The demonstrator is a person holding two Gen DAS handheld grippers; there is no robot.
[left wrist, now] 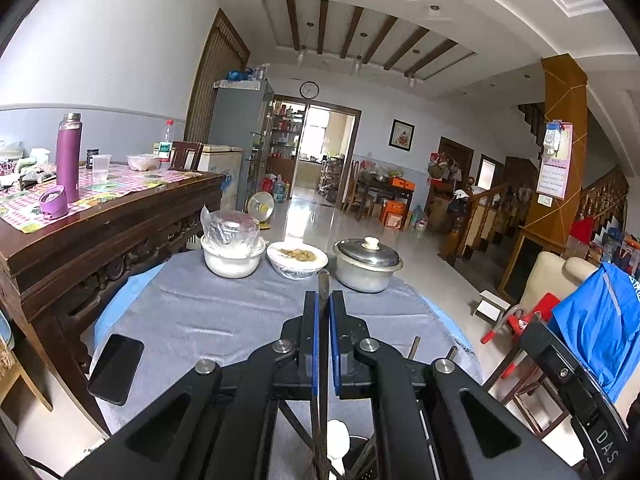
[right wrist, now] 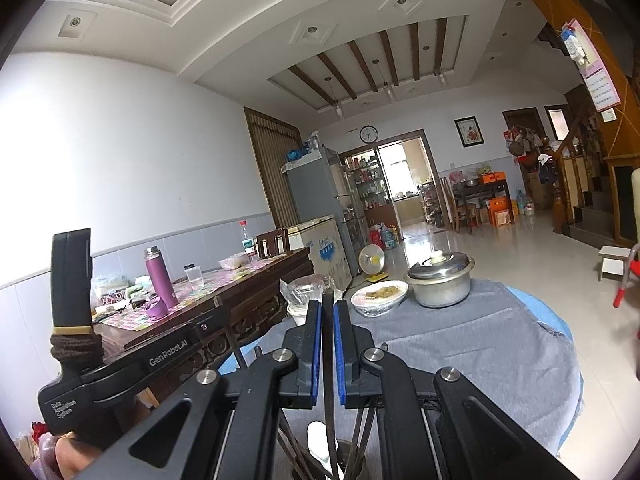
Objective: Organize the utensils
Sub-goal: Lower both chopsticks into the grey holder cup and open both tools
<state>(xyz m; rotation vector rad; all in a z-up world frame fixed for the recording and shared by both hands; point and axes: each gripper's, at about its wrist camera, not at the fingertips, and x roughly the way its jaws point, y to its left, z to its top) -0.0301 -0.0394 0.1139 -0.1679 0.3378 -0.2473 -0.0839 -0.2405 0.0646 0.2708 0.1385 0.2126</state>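
Pinching a dark chopstick [left wrist: 323,280] between its blue pads, the left gripper [left wrist: 324,300] holds it upright, the stick running down between the jaws into a dark utensil holder [left wrist: 360,452] just below, where a white spoon [left wrist: 338,440] and more sticks stand. The right gripper [right wrist: 328,308] is likewise pressed together on a second dark chopstick [right wrist: 328,352] standing over the same holder, which sits at the near edge of the round table with its grey cloth [right wrist: 480,344].
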